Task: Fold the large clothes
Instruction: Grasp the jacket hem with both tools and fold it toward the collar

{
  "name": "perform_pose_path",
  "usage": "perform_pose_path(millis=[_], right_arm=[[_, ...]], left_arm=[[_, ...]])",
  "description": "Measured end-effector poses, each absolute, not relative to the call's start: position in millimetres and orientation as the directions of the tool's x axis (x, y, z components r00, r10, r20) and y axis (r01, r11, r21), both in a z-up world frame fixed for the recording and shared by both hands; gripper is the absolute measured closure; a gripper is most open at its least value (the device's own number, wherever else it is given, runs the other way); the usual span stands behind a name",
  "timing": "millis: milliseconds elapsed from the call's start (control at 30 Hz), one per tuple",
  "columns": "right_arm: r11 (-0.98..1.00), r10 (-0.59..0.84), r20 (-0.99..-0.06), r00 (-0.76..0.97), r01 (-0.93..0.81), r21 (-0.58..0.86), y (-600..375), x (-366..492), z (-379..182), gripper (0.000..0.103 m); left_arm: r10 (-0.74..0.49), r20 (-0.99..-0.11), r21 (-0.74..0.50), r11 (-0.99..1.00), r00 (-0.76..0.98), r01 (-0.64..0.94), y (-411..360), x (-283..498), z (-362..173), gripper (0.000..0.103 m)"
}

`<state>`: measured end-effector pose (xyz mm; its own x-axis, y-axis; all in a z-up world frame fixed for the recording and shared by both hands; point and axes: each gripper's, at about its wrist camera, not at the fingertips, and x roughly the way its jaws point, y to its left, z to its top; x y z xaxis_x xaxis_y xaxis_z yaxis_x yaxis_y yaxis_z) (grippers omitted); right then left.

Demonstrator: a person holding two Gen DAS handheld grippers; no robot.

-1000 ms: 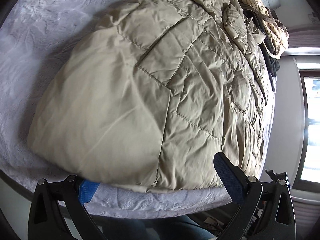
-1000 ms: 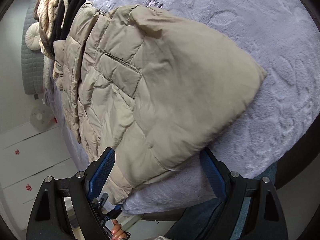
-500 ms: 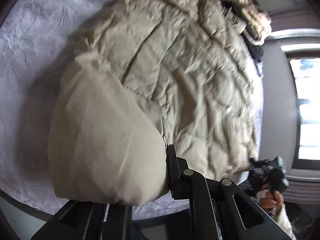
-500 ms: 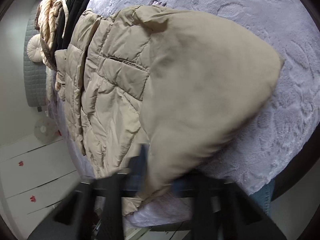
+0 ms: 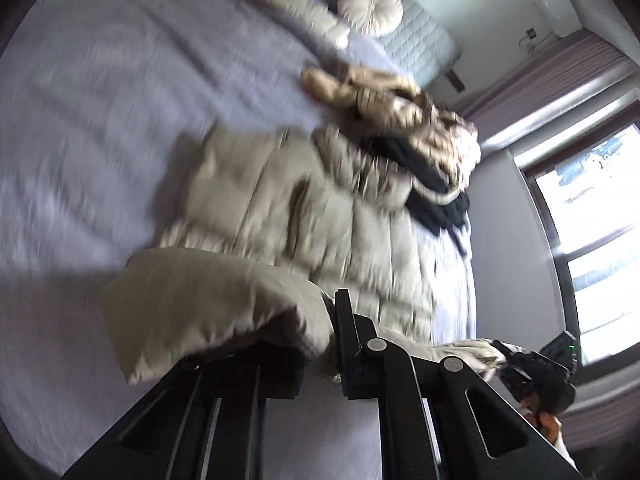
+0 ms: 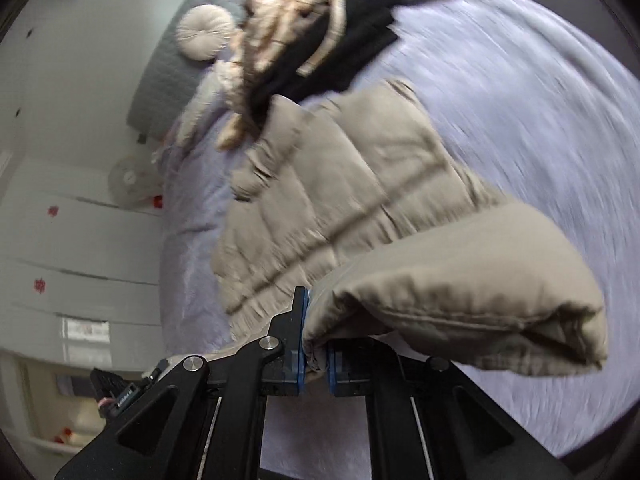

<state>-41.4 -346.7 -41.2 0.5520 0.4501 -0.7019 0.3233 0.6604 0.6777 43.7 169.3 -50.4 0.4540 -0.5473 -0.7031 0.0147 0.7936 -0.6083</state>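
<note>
I have the beige quilted puffer jacket by its near hem, one corner in each hand, and the rest of it runs away from me up the lavender plush-covered bed toward the grey padded headboard. That is the relation the fold turns on: the jacket's long axis points straight ahead from both sets of fingers, so the hem I hold has to travel forward along that axis to land on the far part of the garment. The right gripper is squeezed nearly shut, its blue pads pinching a thin fold of the beige cloth, with the hem corner bulging out to the right of the fingers. The left gripper is likewise nearly closed on the other hem corner, though the puffed cloth drapes over the fingers and hides the pads themselves. Neither hand looks nearer the far end than the other; I judge them about level, which should keep the fold square. The jacket looks thick and springy, stitched in broad padded panels, and the lifted hem curls over into a fat roll while the middle sags between my hands. Both views are blurred. Beyond the jacket's far end lies a heap of other clothes, black and tan knit pieces, just touching or near it, and a round cream cushion rests against the headboard.
</note>
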Motion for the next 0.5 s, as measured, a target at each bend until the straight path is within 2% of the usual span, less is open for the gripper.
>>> perform_pose_path(millis=[200, 300, 500], right_arm=[[0.736, 0.469, -0.707, 0.529, 0.208, 0.644, -359.7, 66.9, -31.6, 0.095], [0.736, 0.471, -0.731, 0.494, 0.236, 0.634, -364.2, 112.7, -54.6, 0.095], [0.712, 0.45, -0.765, 0.462, 0.332, 0.619, -367.7, 159.9, -108.0, 0.095]], left_arm=[[-0.449, -0.711, -0.543, 0.839, 0.541, -0.017, 149.1, 126.2, -34.6, 0.089], [-0.392, -0.755, -0.496, 0.866, 0.526, -0.066, 142.4, 170.8, -55.9, 0.089], [-0.367, -0.816, -0.445, 0.892, 0.447, -0.08, 132.1, 235.3, -116.4, 0.088]])
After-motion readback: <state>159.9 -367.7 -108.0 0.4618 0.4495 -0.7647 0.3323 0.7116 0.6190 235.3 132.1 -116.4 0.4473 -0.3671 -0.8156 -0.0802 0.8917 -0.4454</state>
